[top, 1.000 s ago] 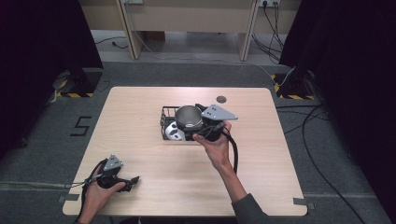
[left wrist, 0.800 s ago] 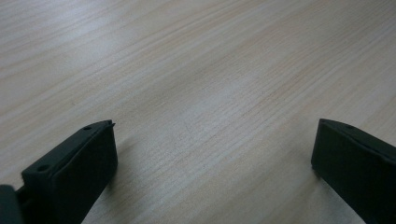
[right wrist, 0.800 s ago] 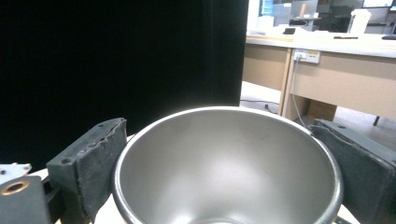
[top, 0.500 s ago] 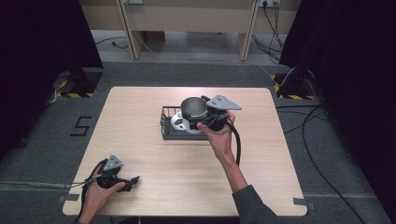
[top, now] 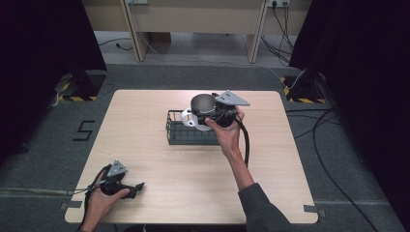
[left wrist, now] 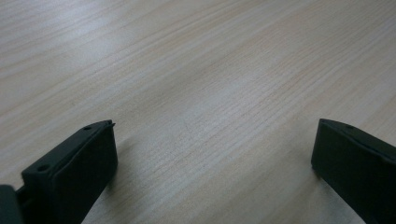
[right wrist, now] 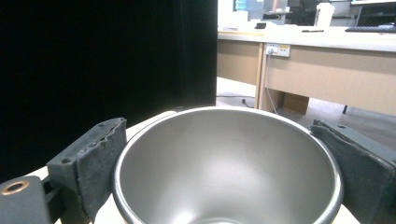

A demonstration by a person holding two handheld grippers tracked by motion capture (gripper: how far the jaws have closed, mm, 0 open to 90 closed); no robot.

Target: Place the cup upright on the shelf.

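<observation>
The right gripper (top: 209,117) has its two black jaws pressed against the outside of a steel bowl (top: 202,103), one on each side of the rim, so the bowl is clamped between them; in the right gripper view the bowl (right wrist: 227,163) sits mouth-up and tilted toward the camera, its brushed inside bare; from the high view the bowl is lifted above the far right end of a black wire basket (top: 188,133) that stands near the middle of the wooden table (top: 290,159); a white dish (top: 189,118) stands in the basket just below and beside the bowl, partly hidden by it; the person's right hand (top: 227,133) wraps the gripper's body, the grey three-cornered plate on top, the cable looping down along the forearm.

The left gripper (top: 137,186) lies low at the near left corner of the table, held in the left hand (top: 102,193); in the left gripper view its jaws stand wide apart with nothing between them but bare wood grain (left wrist: 210,93); it is well apart from the basket and the bowl.
</observation>
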